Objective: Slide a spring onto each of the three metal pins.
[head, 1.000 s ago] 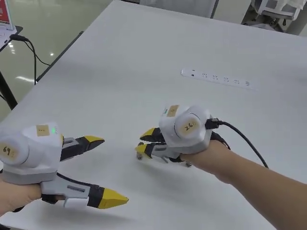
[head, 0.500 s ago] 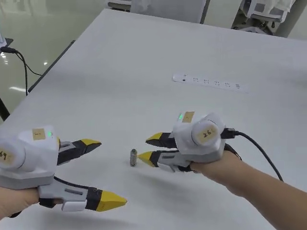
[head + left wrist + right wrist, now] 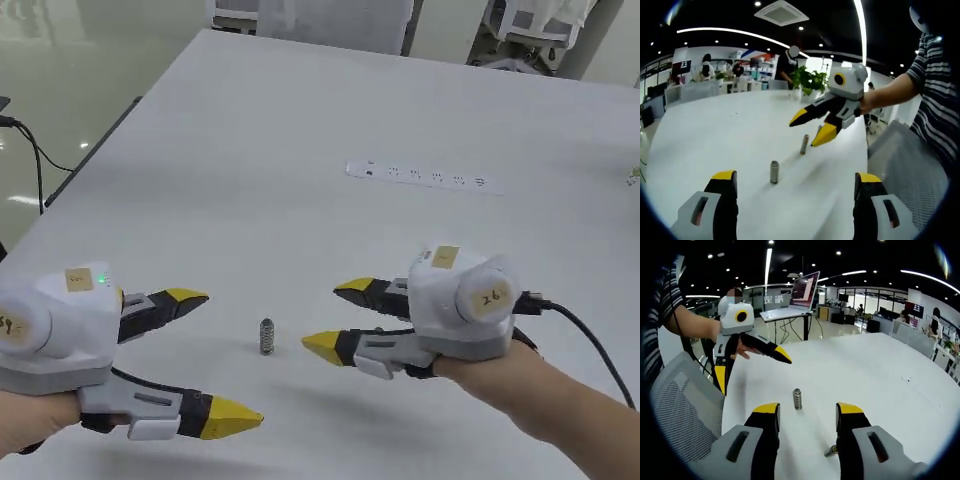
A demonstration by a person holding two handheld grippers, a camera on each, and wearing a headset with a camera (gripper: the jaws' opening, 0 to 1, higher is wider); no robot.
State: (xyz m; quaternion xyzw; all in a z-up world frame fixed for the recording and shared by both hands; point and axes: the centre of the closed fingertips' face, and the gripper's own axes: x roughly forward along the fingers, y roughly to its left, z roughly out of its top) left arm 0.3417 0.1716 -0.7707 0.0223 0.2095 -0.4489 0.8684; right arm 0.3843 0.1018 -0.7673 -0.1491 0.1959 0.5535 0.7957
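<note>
While both grippers hover low over the white tabletop [image 3: 250, 130], a short pin wearing a spring [image 3: 266, 336] stands upright on it between them, touching neither. The left gripper [image 3: 220, 357] has its yellow-tipped fingers spread wide, pointing across toward the spring from the near left. The right gripper [image 3: 330, 316] faces it from the other side, fingers parted moderately and empty, the lower tip just beside the spring.

In the left gripper view the same coiled piece [image 3: 774, 171] stands ahead between the wide fingers. A second small metal piece [image 3: 804, 144] stands farther off, near the right gripper's tips [image 3: 810, 130]. In the right gripper view the spring [image 3: 797, 398] stands just beyond the open fingers, and another small metal piece [image 3: 830, 451] lies on the tabletop beside the right-hand finger. I cannot tell whether it carries a spring. A white power strip [image 3: 420, 176] lies well apart, farther up the tabletop.
</note>
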